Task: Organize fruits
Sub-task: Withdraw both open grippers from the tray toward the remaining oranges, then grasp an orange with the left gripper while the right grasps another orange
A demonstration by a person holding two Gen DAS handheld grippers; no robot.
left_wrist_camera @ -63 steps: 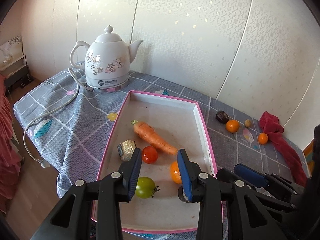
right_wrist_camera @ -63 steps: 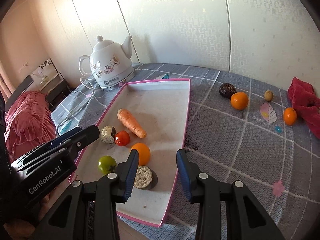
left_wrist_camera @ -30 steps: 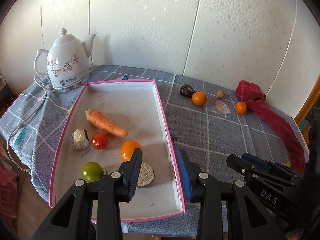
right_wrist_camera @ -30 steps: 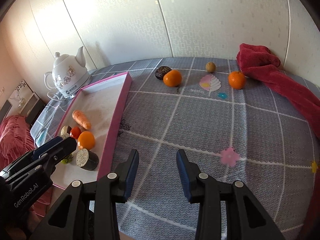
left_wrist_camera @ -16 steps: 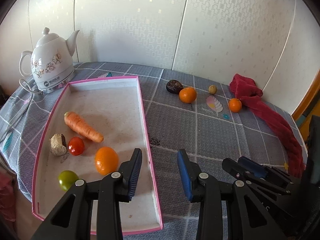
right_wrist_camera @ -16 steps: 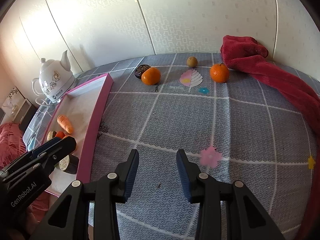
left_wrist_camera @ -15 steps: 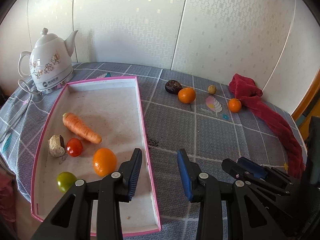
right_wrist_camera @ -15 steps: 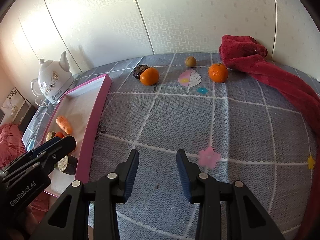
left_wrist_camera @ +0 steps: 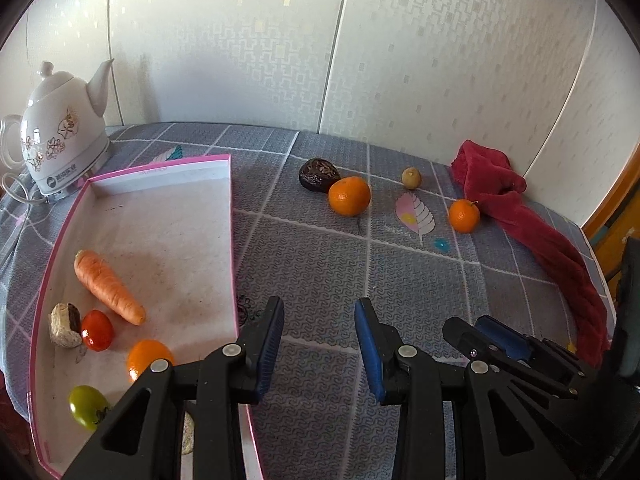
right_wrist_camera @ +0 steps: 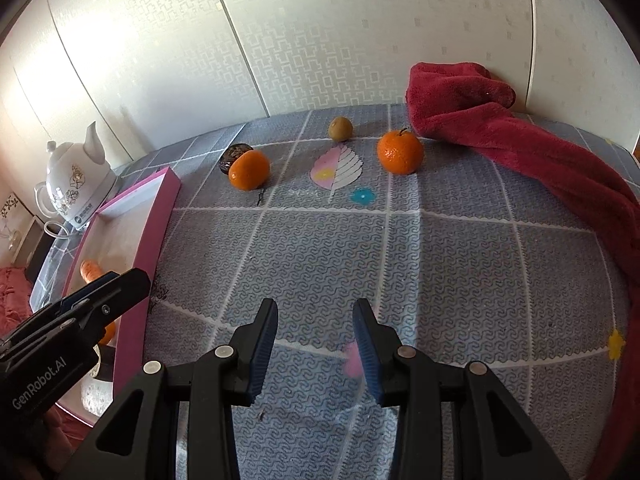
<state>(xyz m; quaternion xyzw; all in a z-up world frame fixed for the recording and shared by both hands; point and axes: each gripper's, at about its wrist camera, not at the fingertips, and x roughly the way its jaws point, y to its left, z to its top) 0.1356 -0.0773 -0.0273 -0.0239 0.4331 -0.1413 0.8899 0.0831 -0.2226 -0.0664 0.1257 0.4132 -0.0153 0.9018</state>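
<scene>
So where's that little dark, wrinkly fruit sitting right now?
The dark wrinkly fruit lies on the grey tablecloth outside the pink tray, right of it in the left wrist view, touching the back-left of the nearer orange.

Home bedrm: kettle (left_wrist_camera: pixel 60 136), tablecloth (left_wrist_camera: pixel 400 280), bedding (right_wrist_camera: pixel 14 292).

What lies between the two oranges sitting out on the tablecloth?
Between the left orange and the right orange lies only the tablecloth's printed pink leaf; a small brownish fruit sits behind it. Clearest in the right wrist view.

Tablecloth (left_wrist_camera: pixel 400 272): grey, white grid lines, leaf and flower prints. Tray (left_wrist_camera: pixel 231 200): pink rim, white floor. Towel (right_wrist_camera: pixel 520 148): dark red. Kettle (left_wrist_camera: pixel 60 140): white, floral motif. Mandarins (right_wrist_camera: pixel 400 152): orange.
</scene>
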